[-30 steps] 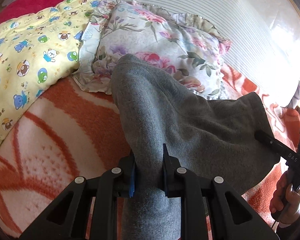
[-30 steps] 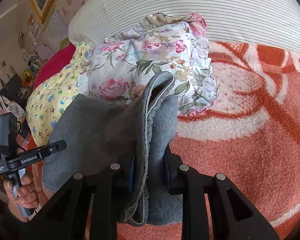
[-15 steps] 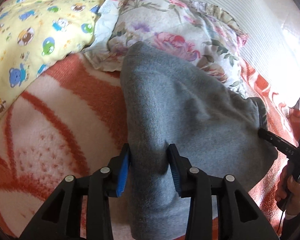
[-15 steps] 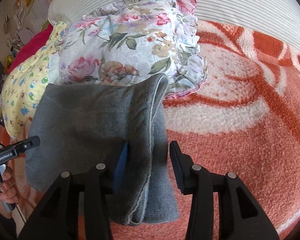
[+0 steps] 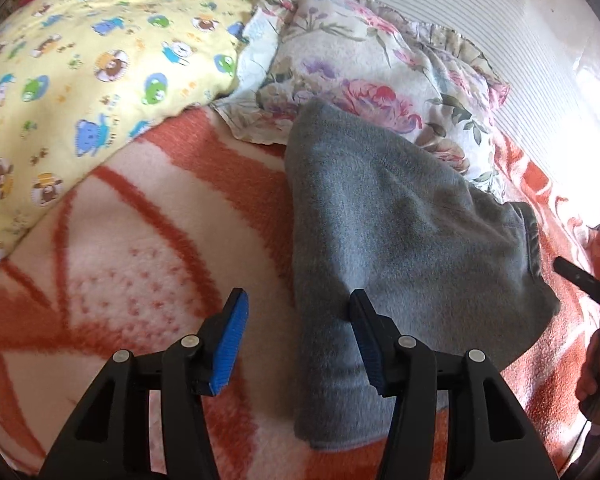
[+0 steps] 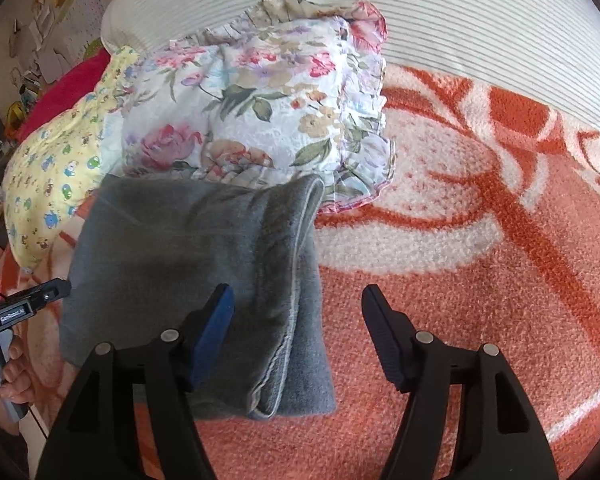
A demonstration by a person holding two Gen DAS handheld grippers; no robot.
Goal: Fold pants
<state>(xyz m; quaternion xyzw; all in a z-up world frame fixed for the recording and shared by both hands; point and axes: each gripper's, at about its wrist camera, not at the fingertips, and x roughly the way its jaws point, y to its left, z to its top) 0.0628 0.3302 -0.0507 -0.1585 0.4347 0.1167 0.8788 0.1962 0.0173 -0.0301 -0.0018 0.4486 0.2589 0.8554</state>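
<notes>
Folded grey pants lie centre frame on orange blanket, far edge against floral pillow. Left gripper and right gripper just opening, jaws apart, gripping nothing; pants edge lies between each pair.

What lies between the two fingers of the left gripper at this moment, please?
In the left wrist view, the left gripper, whose jaws have just been opening, frames bare orange-and-cream blanket and the left edge of the folded grey pants, which neither pad presses.
</notes>
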